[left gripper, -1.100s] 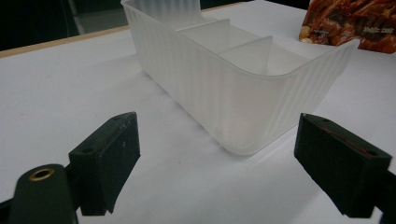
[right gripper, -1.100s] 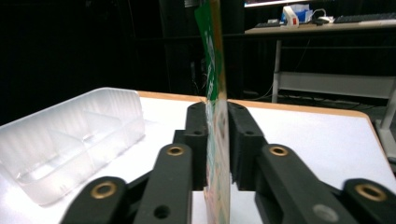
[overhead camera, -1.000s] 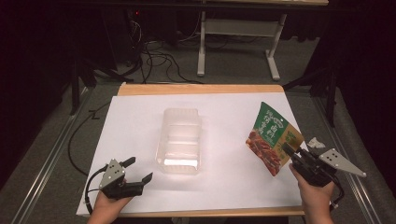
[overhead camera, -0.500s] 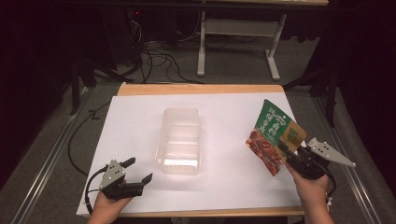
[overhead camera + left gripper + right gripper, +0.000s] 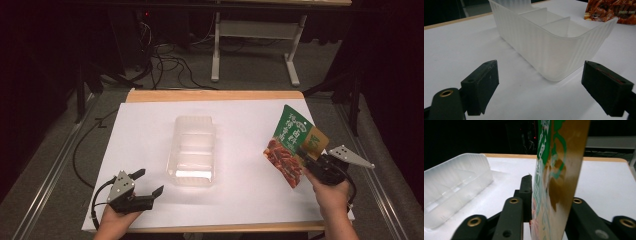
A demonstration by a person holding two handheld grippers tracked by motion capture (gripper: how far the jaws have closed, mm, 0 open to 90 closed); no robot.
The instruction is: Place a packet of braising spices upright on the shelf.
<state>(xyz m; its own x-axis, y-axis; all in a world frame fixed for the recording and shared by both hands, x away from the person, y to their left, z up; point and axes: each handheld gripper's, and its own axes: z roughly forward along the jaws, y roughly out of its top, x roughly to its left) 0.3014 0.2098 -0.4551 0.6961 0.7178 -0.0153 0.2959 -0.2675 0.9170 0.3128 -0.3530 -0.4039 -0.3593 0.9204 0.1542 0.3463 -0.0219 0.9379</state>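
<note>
The jaws of the right gripper [image 5: 306, 163] have just been closing and pinch a glossy green, brown and red foil snack pouch [image 5: 292, 145] at one edge. It hangs over the table's right side, long axis tilted up and away. The left gripper [image 5: 150, 182] gapes, holding nothing, beside a ribbed translucent plastic tray [image 5: 192, 150] with dividers.

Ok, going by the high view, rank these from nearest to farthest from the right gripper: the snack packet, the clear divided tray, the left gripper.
1. Snack packet: clamped in the right gripper, at the table's right side.
2. Clear divided tray: mid-table, to its left.
3. Left gripper: near-left corner, jaws open.
</note>
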